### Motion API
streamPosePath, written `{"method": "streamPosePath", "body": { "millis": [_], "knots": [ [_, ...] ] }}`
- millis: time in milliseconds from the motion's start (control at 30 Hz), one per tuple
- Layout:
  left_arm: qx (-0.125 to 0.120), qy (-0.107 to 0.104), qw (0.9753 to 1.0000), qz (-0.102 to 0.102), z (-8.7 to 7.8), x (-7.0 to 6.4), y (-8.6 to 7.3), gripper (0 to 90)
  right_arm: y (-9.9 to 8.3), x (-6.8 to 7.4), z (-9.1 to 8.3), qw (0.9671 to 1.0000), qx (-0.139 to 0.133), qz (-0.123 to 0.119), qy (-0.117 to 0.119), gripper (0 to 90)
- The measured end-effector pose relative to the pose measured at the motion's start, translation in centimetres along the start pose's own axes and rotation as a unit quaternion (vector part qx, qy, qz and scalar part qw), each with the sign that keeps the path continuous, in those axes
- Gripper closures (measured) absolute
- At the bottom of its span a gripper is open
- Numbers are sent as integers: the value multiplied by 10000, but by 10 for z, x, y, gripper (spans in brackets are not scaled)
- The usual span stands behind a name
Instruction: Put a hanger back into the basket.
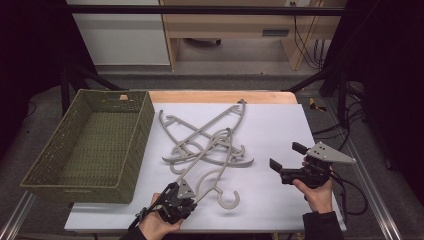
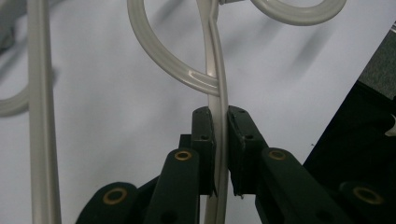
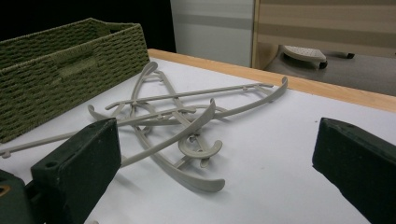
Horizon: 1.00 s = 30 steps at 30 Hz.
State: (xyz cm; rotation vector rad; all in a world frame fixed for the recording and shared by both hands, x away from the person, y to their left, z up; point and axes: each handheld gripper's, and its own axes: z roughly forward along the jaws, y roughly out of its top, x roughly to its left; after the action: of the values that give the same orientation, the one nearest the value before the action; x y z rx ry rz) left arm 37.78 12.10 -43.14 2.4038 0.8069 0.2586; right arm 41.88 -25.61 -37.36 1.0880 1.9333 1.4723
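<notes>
High view: the left gripper (image 1: 186, 191) sits at 7 o'clock on the table (image 1: 280, 125), clamped on one arm of a hanger (image 1: 212, 165). The hanger's hook curls at 6 o'clock, just beside the gripper; its far arm runs toward 12 o'clock over a pile (image 1: 200, 140) of further hangers at the table's centre. The basket (image 1: 90, 145) stands at 9 o'clock. The right gripper (image 1: 286, 157) is held at 4 o'clock, jaws spread and holding nothing, well apart from the pile.

Left gripper view: the jaws close on a thin rail of the hanger (image 2: 218, 93), which rises toward 12 o'clock.

Right gripper view: the jaws stand wide apart. The pile (image 3: 182, 126) lies between them, farther off; the basket (image 3: 60, 70) is at 10 o'clock.
</notes>
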Motion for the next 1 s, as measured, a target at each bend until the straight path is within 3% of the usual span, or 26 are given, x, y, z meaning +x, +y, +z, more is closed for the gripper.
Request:
{"method": "streamPosePath", "body": {
  "millis": [300,567,867,1000],
  "knots": [
    [-377,4,9993,-19,-24,7,2,819,0,0,0,10000,8,-1,-2,13],
    [-721,3,9974,-41,-50,21,5,819,-1,0,1,10000,14,-2,-6,12],
    [-1100,16,9939,-34,-77,35,10,819,-1,0,2,10000,17,-1,-24,11],
    [-1312,184,9912,33,-95,44,12,819,-1,0,2,10000,24,-4,-30,10]
  ]
}}
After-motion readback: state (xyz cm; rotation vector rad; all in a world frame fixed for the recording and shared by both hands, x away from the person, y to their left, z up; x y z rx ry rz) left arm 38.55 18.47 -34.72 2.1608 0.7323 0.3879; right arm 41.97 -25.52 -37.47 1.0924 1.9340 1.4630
